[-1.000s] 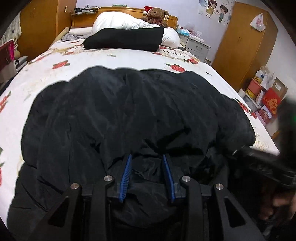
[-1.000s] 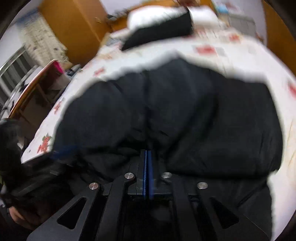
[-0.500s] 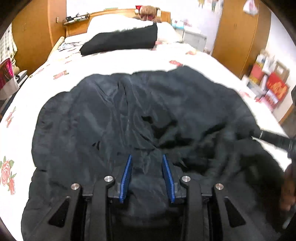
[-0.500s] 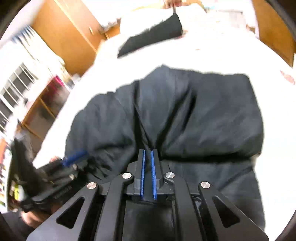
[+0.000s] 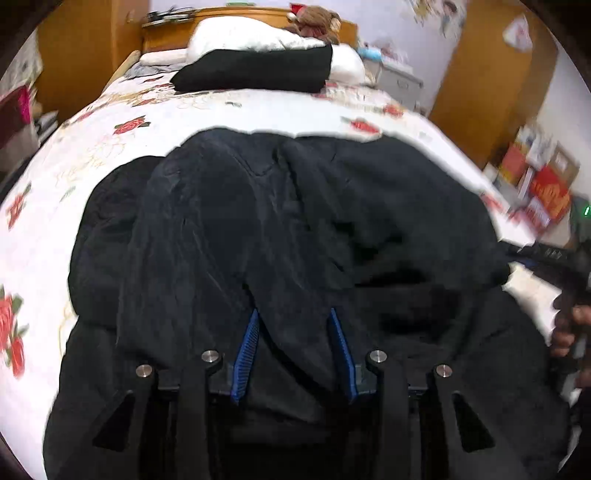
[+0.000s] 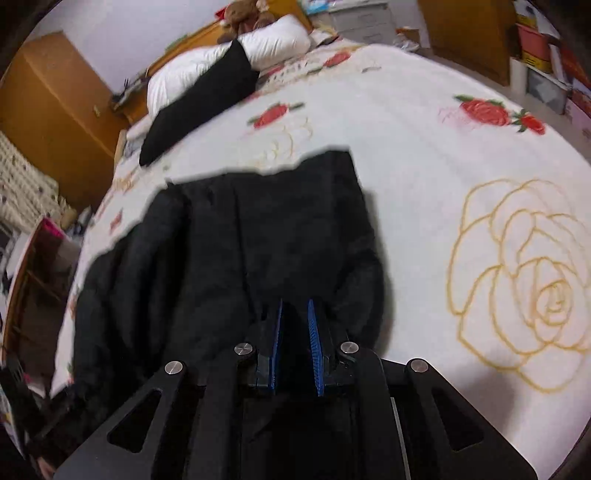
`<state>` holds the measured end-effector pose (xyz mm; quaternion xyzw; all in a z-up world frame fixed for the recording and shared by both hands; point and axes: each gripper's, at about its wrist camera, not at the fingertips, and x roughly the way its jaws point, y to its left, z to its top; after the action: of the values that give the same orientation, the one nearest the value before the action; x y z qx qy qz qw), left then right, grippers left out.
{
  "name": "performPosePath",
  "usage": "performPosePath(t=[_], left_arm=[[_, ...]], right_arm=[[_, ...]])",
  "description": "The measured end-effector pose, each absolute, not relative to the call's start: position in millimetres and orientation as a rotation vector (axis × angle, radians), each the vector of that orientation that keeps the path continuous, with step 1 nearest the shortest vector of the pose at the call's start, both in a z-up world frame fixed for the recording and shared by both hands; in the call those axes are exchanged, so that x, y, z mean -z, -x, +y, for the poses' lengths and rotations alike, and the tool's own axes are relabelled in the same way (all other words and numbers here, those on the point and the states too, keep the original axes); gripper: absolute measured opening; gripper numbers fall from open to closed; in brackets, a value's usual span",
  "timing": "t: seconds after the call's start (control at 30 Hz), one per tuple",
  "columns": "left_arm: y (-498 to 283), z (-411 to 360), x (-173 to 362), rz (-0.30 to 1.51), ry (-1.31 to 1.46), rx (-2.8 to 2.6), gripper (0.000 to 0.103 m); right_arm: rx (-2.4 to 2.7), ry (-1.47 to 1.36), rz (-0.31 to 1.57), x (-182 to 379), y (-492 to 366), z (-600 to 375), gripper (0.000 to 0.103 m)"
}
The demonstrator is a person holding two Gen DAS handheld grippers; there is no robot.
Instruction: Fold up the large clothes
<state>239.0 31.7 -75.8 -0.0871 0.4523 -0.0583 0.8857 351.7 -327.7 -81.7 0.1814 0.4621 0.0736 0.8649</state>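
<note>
since a second ago the right gripper (image 6: 295,332) has swung right and its jaws are opening, letting go of the black coat (image 5: 295,221). left gripper (image 5: 293,343) is opening too, fabric bunched between the pads. coat lies half-folded on the rose bedspread (image 6: 424,155). next: regrip an edge, fold again.

You have one black coat (image 5: 295,229) on one bed (image 5: 258,114); two pillows (image 5: 243,37); one teddy (image 5: 314,22); two grippers (image 5: 293,347).

Bright, even indoor light; heavy fisheye bending, motion blur at edges.
</note>
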Motion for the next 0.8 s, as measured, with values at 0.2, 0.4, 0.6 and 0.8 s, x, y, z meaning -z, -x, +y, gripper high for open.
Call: performPosePath(t=[0.2,0.4,0.6,0.8], left_arm=[[-224,1,64,0.904,0.168,0.199,0.047],[-247,0,101,1.006,0.174,0.156,0.047],[-239,-7,89,1.009,0.125,0.142,0.047],[-189,14,51,0.945,0.155,0.136,0.048]], right_arm=[[-0.395,-0.358,0.910,45,-322,-280,0.014],[-0.491,-0.260,1.090,99,-330,-208,0.014],[-0.439,-0.319,1.137,110,-338,-224,0.014],[-0.431,-0.309,1.060,63,-282,-252,0.028]])
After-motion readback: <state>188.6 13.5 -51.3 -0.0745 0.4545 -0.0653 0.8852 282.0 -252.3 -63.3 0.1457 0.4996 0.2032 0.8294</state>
